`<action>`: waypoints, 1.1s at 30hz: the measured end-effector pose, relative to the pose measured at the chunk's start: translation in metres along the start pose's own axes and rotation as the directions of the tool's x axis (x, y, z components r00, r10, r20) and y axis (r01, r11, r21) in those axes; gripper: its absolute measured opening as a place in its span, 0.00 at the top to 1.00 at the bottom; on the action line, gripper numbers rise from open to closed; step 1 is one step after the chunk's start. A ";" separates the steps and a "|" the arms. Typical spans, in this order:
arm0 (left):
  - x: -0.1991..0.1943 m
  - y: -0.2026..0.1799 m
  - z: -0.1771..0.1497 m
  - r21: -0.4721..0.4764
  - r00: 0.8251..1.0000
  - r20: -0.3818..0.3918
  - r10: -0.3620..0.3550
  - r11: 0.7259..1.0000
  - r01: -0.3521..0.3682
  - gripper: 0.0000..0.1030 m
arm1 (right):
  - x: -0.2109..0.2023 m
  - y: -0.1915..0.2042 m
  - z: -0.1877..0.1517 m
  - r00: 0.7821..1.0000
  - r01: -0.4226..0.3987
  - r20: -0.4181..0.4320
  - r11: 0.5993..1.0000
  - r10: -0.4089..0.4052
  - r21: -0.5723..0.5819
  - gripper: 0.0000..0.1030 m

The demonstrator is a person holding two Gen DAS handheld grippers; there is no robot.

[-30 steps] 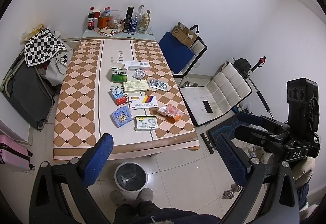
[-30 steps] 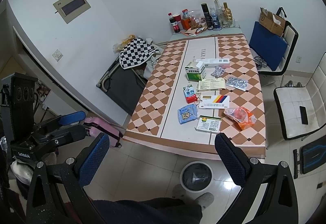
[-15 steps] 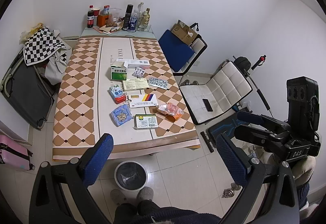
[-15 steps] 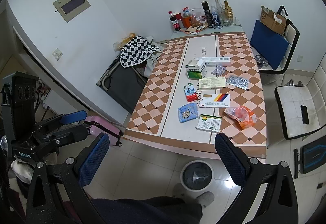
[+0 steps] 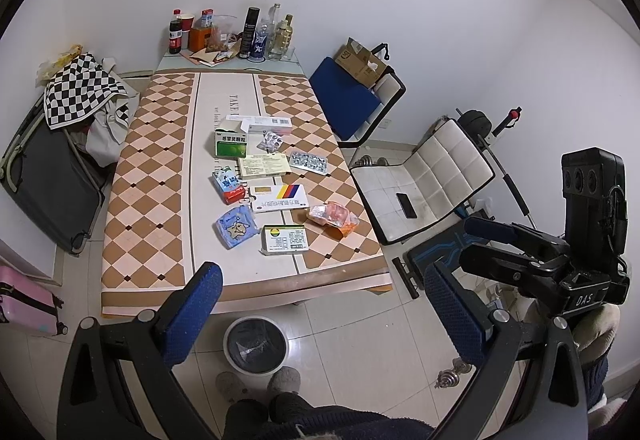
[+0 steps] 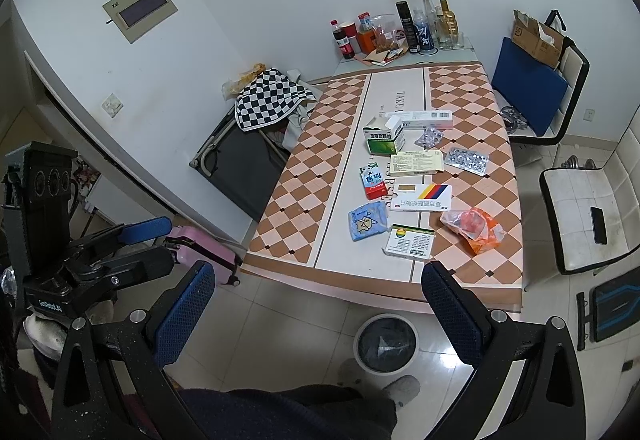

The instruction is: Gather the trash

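Several pieces of trash lie on the checkered table (image 5: 152, 200): a green medicine box (image 5: 231, 144), a striped white box (image 5: 280, 197), a blue tissue pack (image 5: 236, 226), an orange plastic wrapper (image 5: 334, 218), blister packs (image 5: 309, 161) and a small green-white box (image 5: 285, 239). A round bin (image 5: 256, 346) with a dark liner stands on the floor at the table's near edge; it also shows in the right wrist view (image 6: 386, 342). My left gripper (image 5: 320, 304) and right gripper (image 6: 318, 304) are both open and empty, held high above the floor in front of the table.
Bottles and snacks (image 5: 240, 36) crowd the table's far end. A blue-cushioned chair (image 5: 348, 100) and a white chair with a phone (image 5: 424, 180) stand right of the table. A dark suitcase (image 5: 44, 176) under checkered cloth and a pink suitcase (image 5: 24, 300) are at the left.
Both views have drifted slightly, so the table sits a little farther back in frame. Both grippers stay open and empty.
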State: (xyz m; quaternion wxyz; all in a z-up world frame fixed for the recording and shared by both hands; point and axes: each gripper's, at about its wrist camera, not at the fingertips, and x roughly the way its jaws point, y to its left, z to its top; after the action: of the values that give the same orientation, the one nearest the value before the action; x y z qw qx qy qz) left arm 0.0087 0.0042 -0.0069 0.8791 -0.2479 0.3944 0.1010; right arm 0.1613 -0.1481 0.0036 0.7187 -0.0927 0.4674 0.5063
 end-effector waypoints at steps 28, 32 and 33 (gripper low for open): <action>0.025 0.015 -0.008 -0.006 0.986 0.019 0.167 0.986 -0.167 0.00 | 0.019 -0.013 0.002 0.997 0.077 0.006 0.993 -0.078 0.085 0.00; 0.068 0.041 -0.007 -0.012 0.943 0.019 0.333 0.943 -0.333 0.00 | 0.042 -0.038 0.002 0.975 0.218 -0.009 0.955 -0.221 0.199 0.00; 0.079 0.049 -0.006 -0.013 0.938 0.003 0.348 0.938 -0.348 0.00 | 0.049 -0.046 0.002 0.970 0.241 -0.020 0.945 -0.243 0.221 0.00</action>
State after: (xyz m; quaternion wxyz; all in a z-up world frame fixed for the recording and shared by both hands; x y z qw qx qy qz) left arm 0.0397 0.0422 -0.0866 0.8470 -0.1794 0.4289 0.2577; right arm 0.2027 -0.1374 -0.0486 0.7830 -0.0667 0.5033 0.3594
